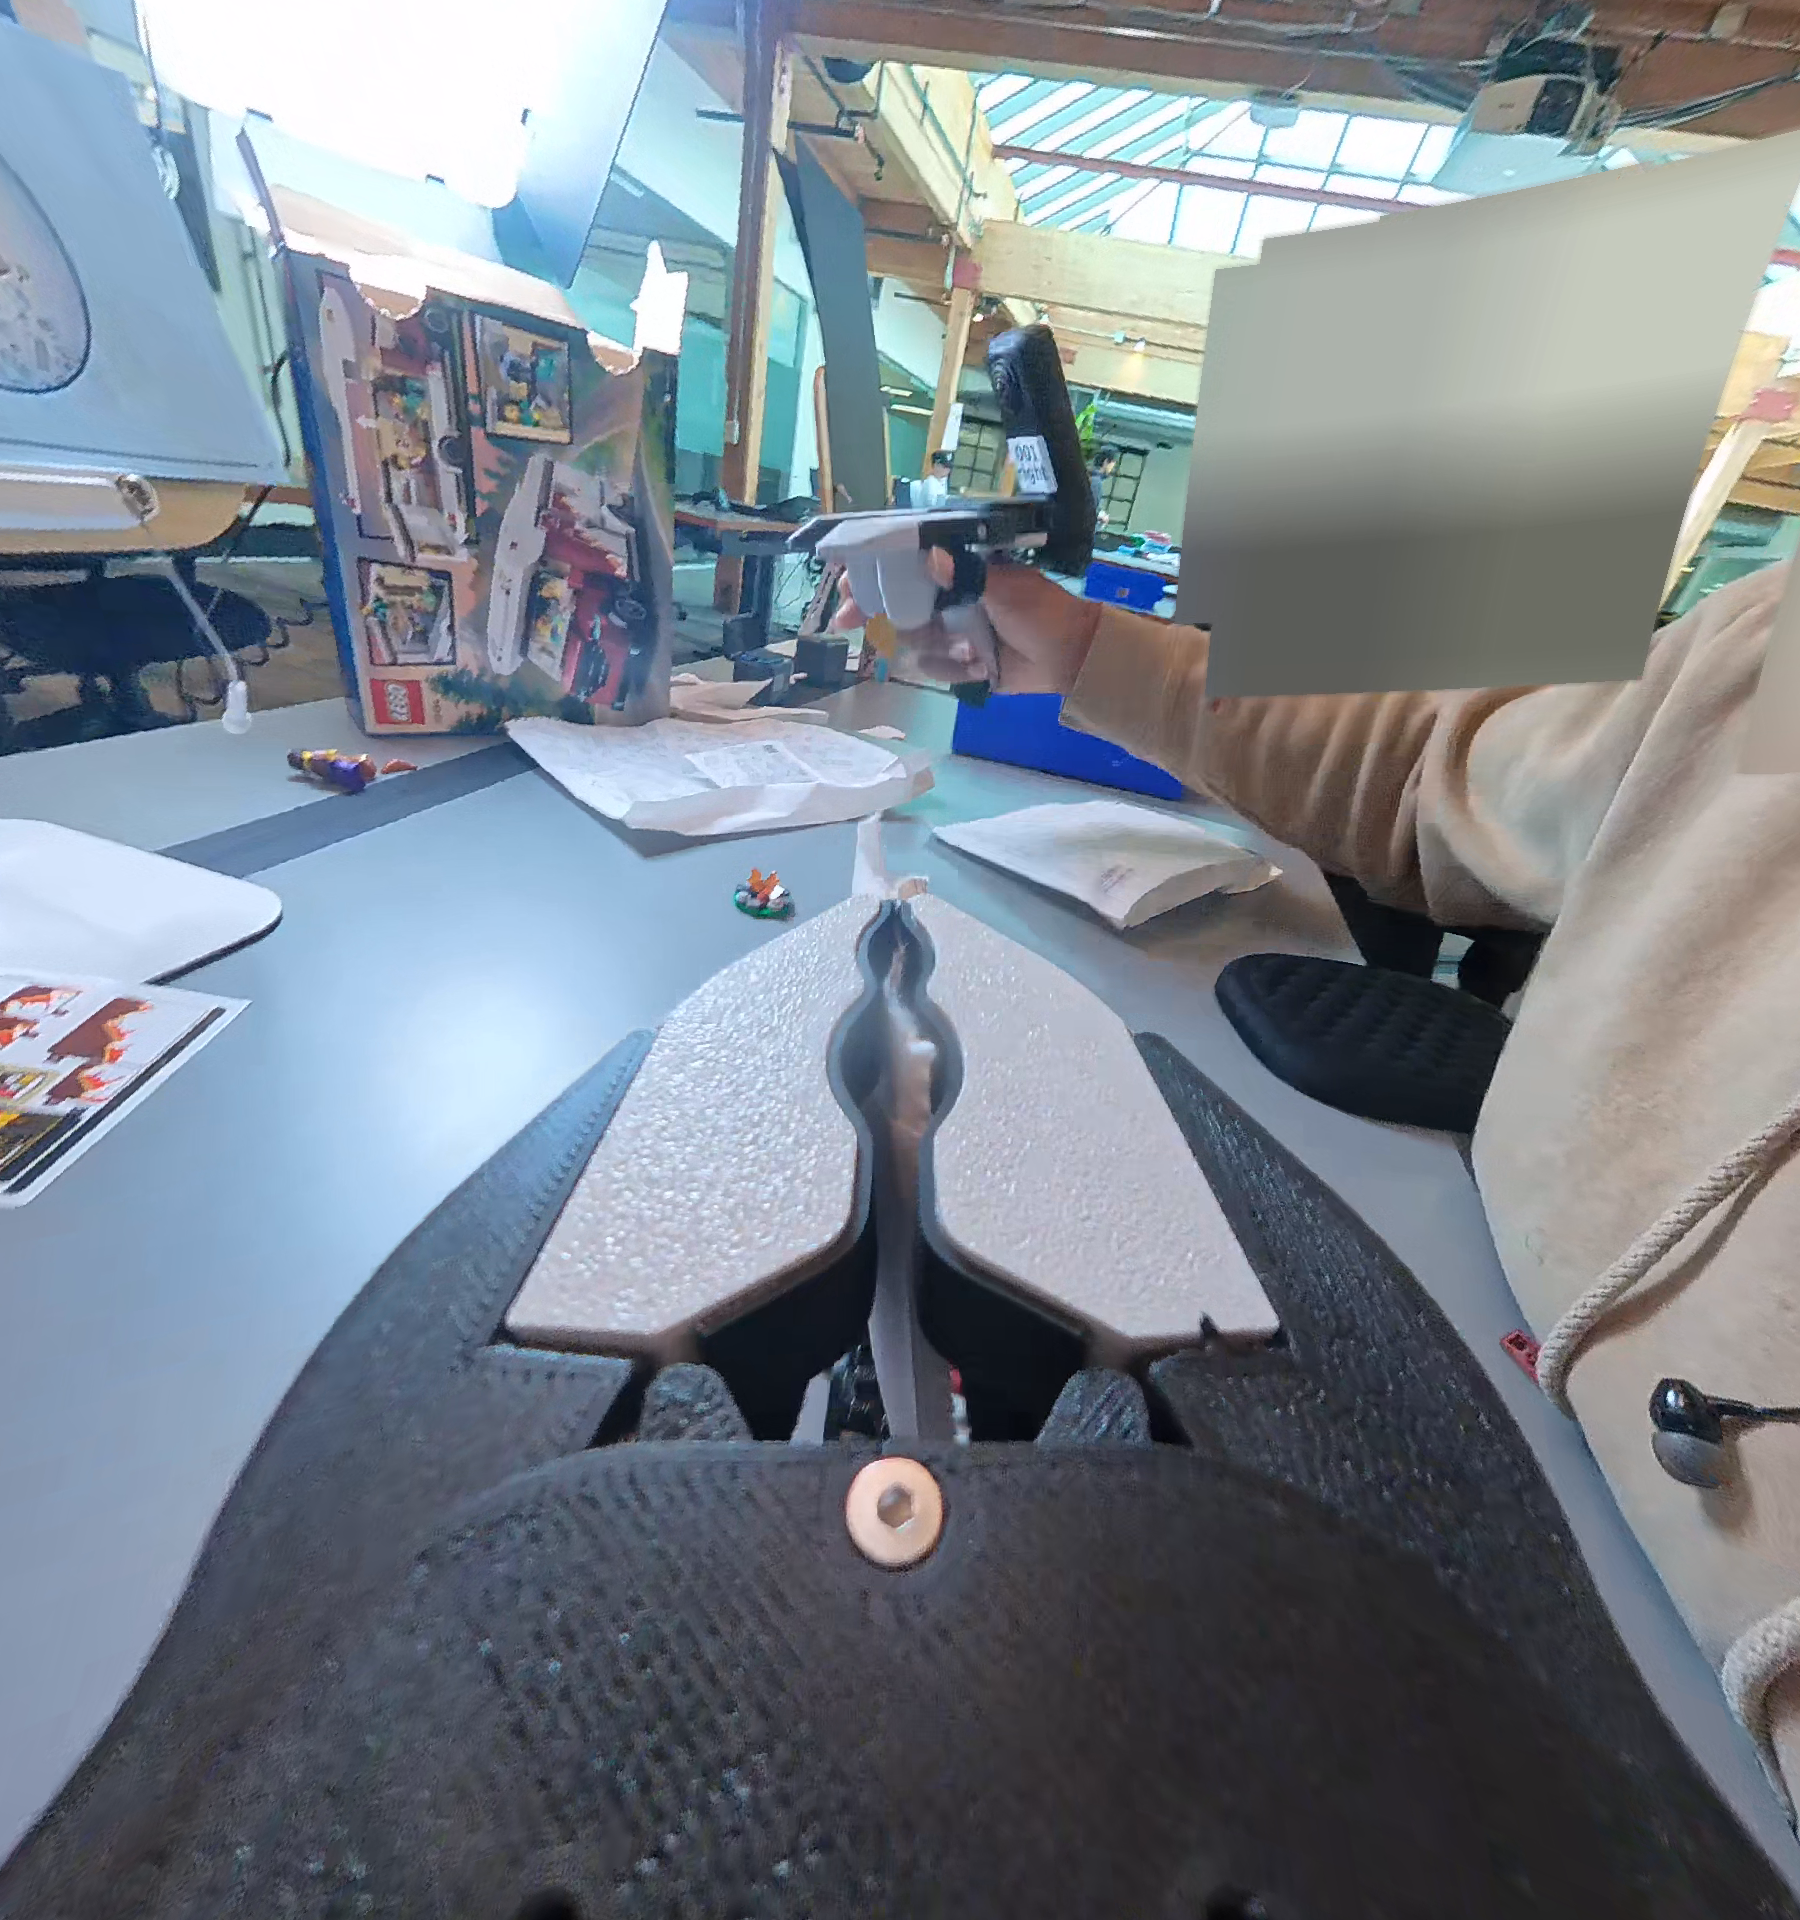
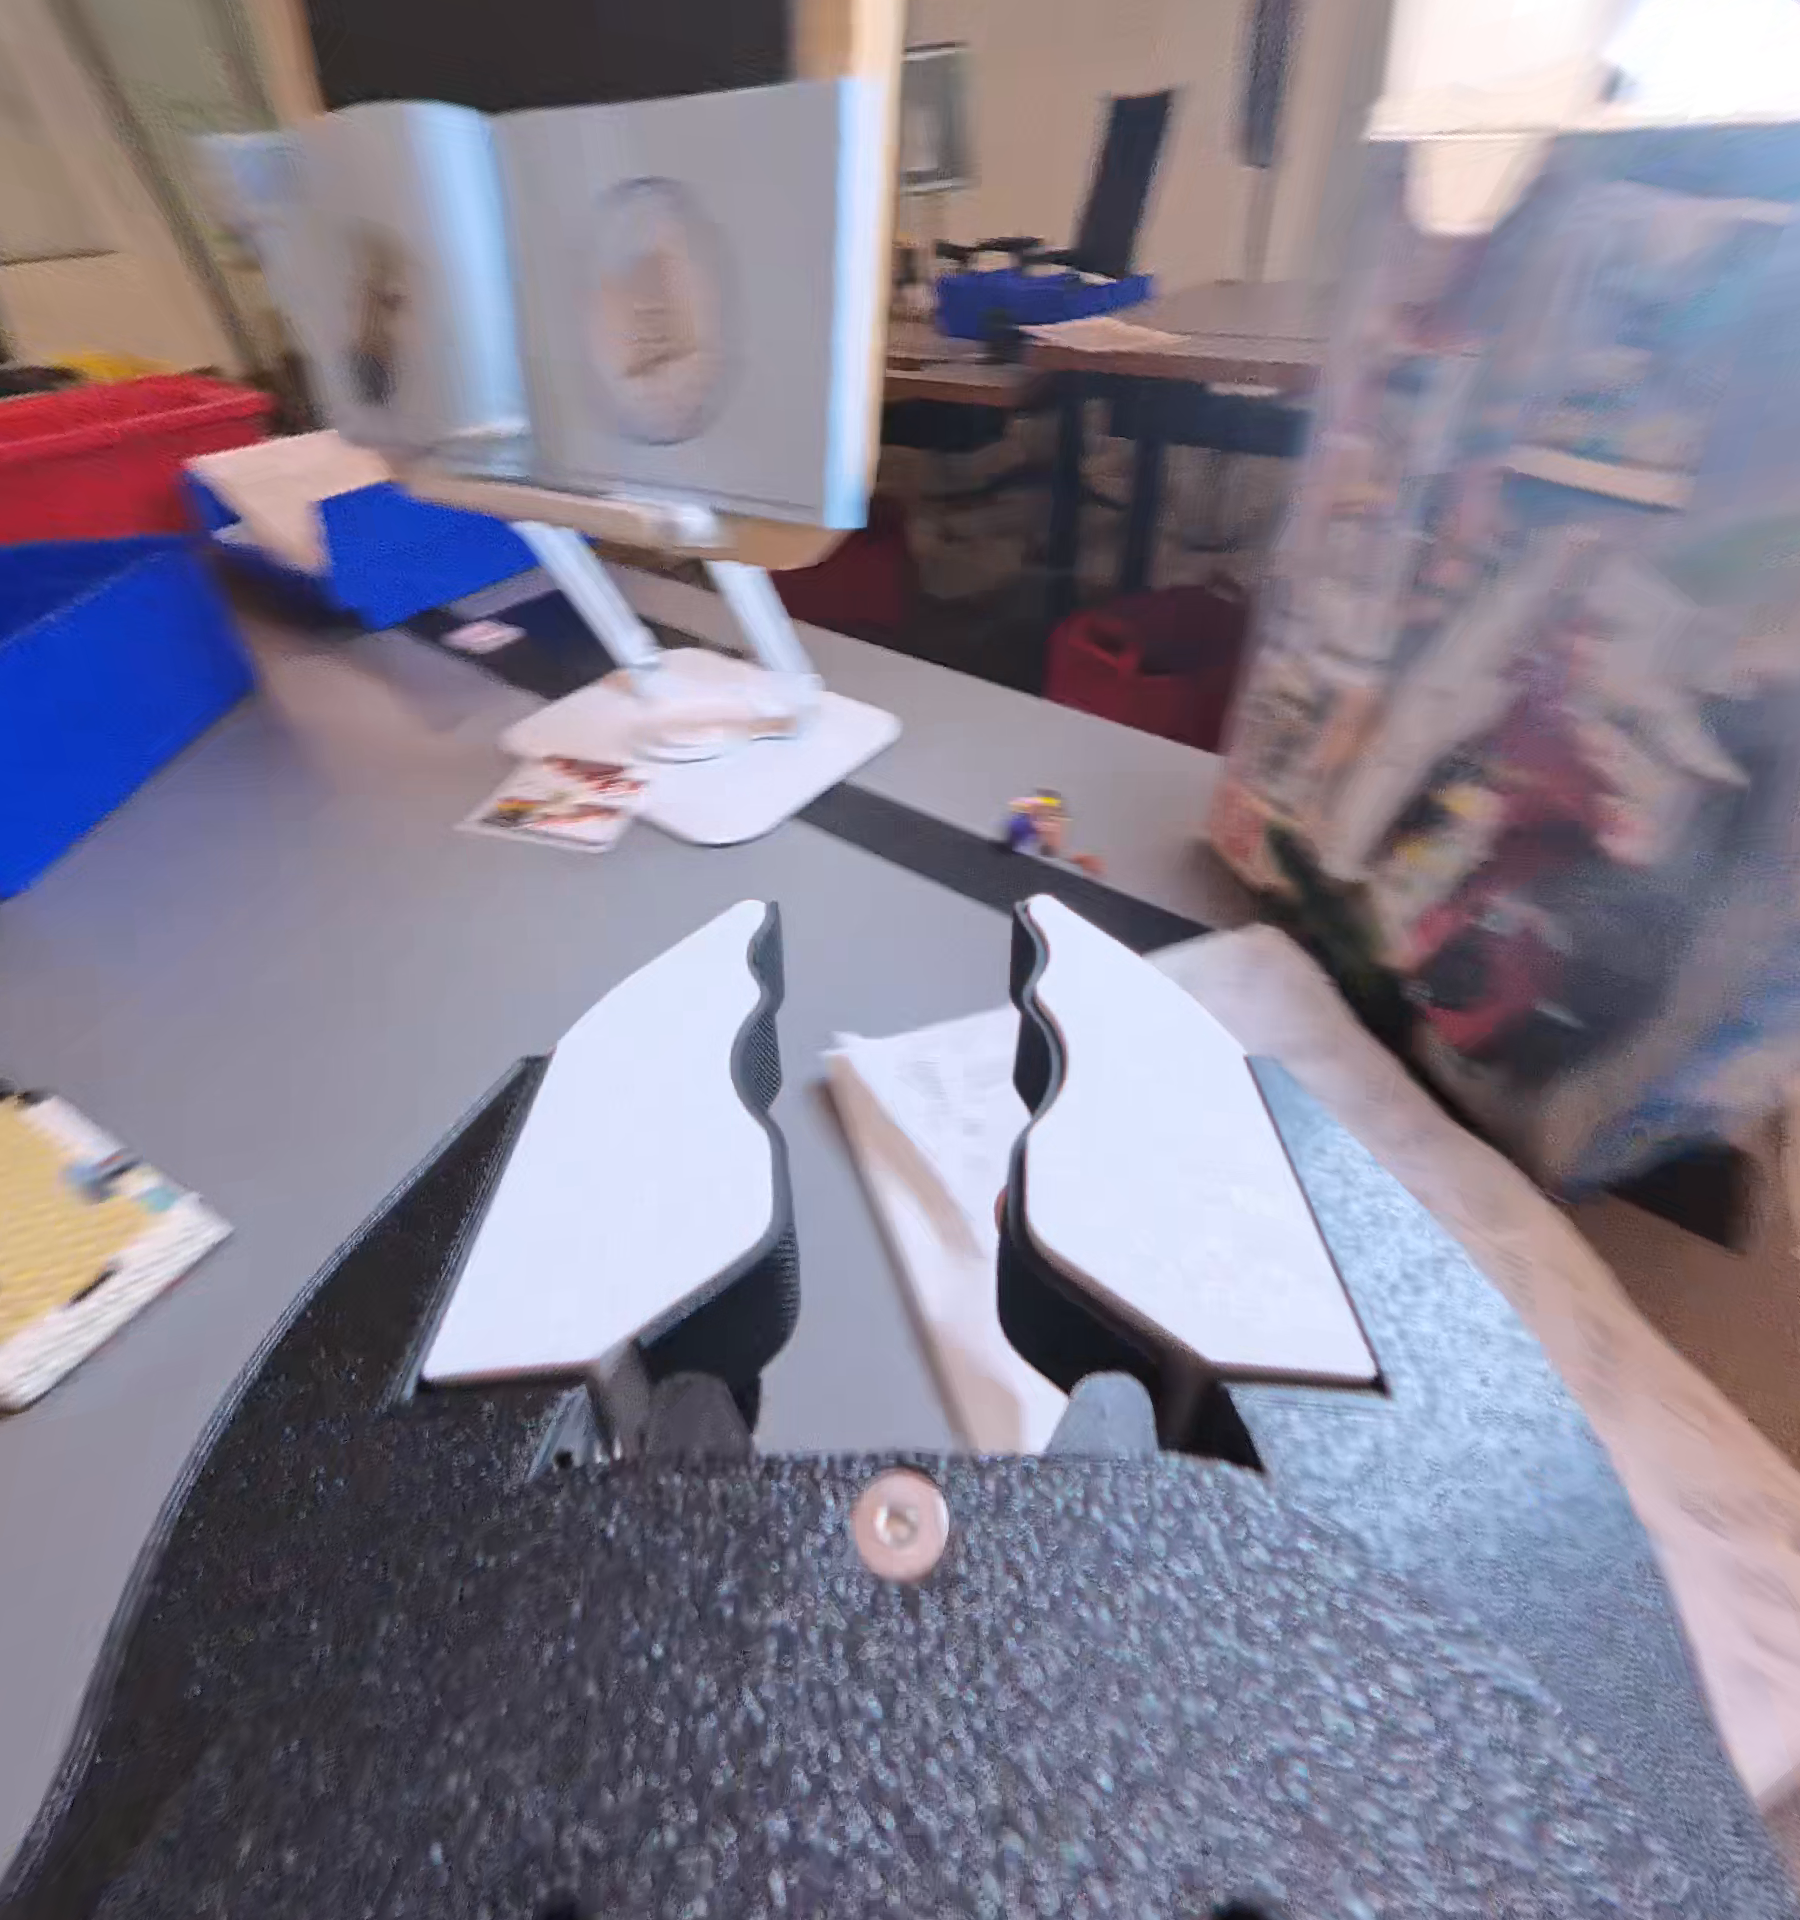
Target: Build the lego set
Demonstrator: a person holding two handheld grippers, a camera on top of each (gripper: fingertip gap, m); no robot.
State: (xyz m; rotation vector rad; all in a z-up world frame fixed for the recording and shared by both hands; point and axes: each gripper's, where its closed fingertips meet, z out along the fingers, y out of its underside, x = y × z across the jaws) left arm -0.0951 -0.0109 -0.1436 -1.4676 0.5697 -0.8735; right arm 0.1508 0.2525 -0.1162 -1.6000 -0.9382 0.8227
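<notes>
The printed box (image 2: 1561, 644) is badly blurred, and the yellow booklet (image 2: 54, 1236) is cut off at the left edge.

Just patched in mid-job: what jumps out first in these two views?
The left tongs are clamped shut on a thin strip of pale paper poking past their tips, low over the grey table. The right tongs stand open above a white paper packet. Behind stands a torn-open colourful toy box.

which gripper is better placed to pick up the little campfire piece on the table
Probably the right gripper: its jaws stand open with nothing between them. The left gripper is shut on a paper strip, though the campfire piece lies nearer it.
</notes>
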